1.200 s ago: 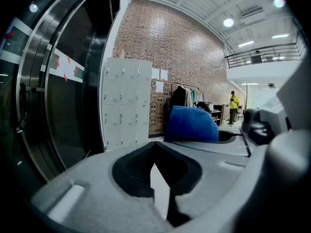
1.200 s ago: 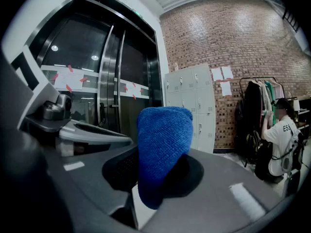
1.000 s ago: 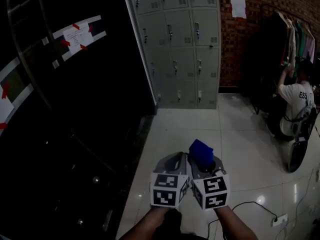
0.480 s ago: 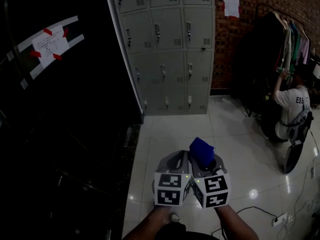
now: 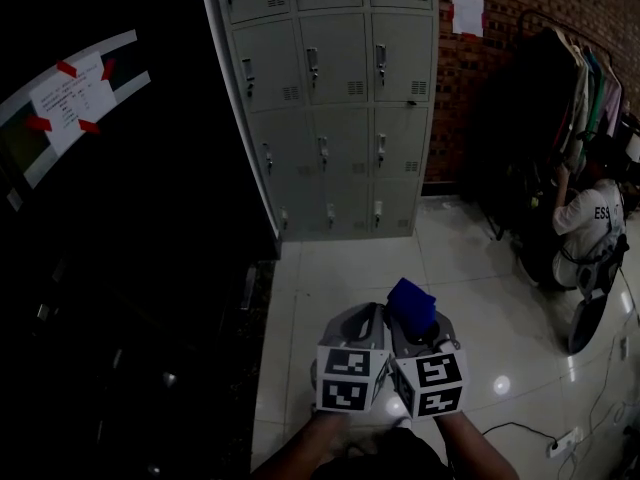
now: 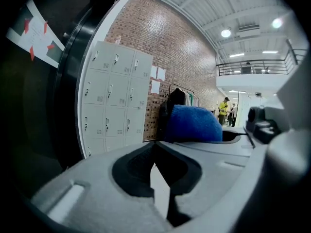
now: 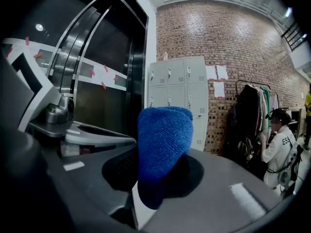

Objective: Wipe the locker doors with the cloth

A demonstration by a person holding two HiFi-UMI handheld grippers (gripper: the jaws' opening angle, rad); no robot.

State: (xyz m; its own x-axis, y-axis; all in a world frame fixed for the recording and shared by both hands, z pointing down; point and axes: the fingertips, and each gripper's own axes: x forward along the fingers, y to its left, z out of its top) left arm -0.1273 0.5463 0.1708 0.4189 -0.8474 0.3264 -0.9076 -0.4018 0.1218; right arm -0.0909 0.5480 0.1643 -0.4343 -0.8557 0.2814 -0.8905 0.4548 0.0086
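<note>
Cloth: blue, a thick, nubby wad standing up out of the right tool, well apart from the lockers
Right tool: clenched on the lower end of the cloth; most of the wad pokes out ahead of the jaws
Left tool: jaws pressed together with nothing between them, held just beside the right one
Lockers: a grey bank of doors against the brick wall, across the pale tiled floor; every door in view looks closed, each with a small handle and vent slots
Handling: the cloth looks soft, light and floppy, neither slippery nor fragile; it should squash flat against a metal door. The low, bunched end is the place to grip, as now, so the free pad meets the door first. Handles and vents could snag it
Stage: by my reading an approach, with no door touched yet
Bystander: a person in a white shirt crouches by a clothes rail at the right, clear of the lockers
</note>
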